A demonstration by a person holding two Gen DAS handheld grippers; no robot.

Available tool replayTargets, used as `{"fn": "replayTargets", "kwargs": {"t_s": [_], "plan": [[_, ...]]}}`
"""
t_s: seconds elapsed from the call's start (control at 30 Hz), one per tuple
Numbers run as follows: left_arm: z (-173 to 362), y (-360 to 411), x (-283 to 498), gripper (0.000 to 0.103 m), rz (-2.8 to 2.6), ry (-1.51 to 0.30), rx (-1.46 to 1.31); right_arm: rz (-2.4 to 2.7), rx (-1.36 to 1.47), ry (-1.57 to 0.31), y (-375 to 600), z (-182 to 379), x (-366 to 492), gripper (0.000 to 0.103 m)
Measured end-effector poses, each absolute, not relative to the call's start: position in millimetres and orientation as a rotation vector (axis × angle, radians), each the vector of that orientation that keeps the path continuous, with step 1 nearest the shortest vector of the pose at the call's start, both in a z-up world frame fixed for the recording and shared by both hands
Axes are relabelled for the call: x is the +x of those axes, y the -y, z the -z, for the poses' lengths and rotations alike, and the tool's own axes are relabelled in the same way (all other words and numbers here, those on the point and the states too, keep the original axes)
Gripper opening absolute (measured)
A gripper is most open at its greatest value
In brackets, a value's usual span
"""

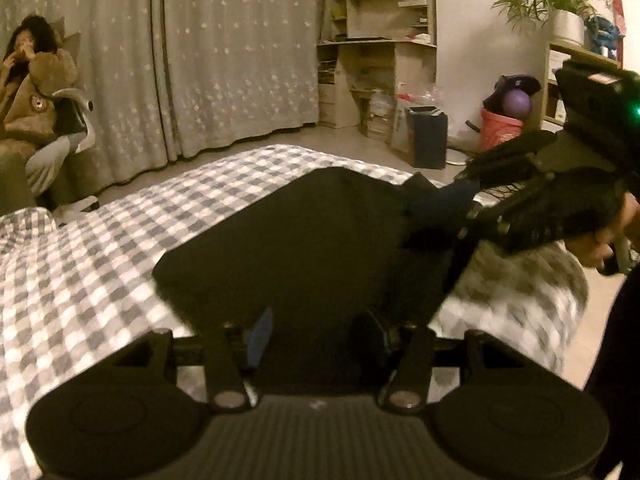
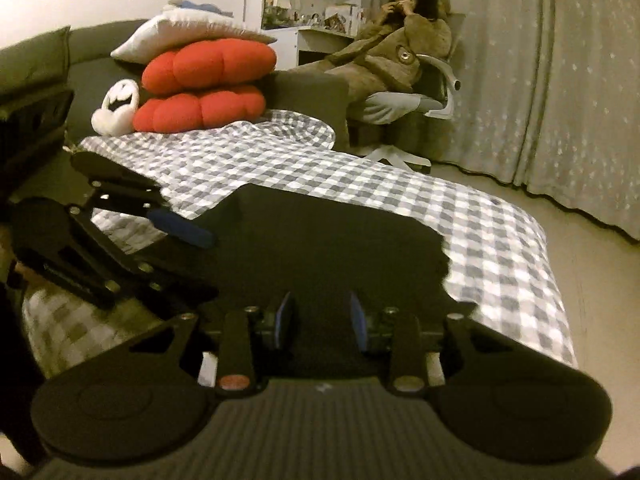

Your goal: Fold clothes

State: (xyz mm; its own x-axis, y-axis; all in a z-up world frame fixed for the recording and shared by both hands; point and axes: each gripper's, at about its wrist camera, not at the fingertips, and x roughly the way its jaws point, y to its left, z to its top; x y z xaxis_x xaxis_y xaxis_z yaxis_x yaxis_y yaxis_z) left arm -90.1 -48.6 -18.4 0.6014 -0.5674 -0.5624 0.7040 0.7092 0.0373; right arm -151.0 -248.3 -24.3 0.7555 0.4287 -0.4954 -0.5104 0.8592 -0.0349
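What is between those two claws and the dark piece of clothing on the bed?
Nothing visible. The dark garment lies on the checked bedspread right at both claws. The left claw has it between its fingers at the near edge, and the right claw does too. The red cushions sit far back, clear of it.

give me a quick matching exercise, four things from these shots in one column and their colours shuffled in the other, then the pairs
1 garment
2 bedsheet
3 stacked cushions
4 bucket

a grey and white check
b black
c pink
d red

Pairs: 1-b, 2-a, 3-d, 4-c
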Motion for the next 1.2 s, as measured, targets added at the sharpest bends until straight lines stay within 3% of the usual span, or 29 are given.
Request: {"fn": "replayTargets", "kwargs": {"t_s": [0.1,0.17,0.23,0.47,0.67,0.8,0.97,1.2], "plan": [[15,30,-94,0.054,0.762,-0.57,0.24,-0.512,-0.11,-0.513,262,21,-154,0.035],[10,20,-94,0.066,0.754,-0.595,0.214,-0.505,-0.054,-0.528,273,18,-156,0.04],[10,12,-90,0.07,0.75,-0.631,0.185,-0.49,0.017,-0.547,285,17,-158,0.041],[12,5,-79,0.084,0.713,-0.736,0.101,-0.466,0.29,-0.574,318,12,-156,0.064],[12,10,-68,0.092,0.7,-0.832,0.063,-0.463,0.455,-0.657,332,19,-147,0.072],[12,8,-61,0.092,0.743,-0.876,-0.018,-0.466,0.566,-0.725,340,25,-139,0.072],[21,-9,-35,0.091,0.791,-0.958,-0.334,-0.493,0.812,-0.778,356,36,-124,0.071],[40,-18,-12,0.086,0.766,-0.956,-0.61,-0.51,0.794,-0.808,342,28,-108,0.07]]}}
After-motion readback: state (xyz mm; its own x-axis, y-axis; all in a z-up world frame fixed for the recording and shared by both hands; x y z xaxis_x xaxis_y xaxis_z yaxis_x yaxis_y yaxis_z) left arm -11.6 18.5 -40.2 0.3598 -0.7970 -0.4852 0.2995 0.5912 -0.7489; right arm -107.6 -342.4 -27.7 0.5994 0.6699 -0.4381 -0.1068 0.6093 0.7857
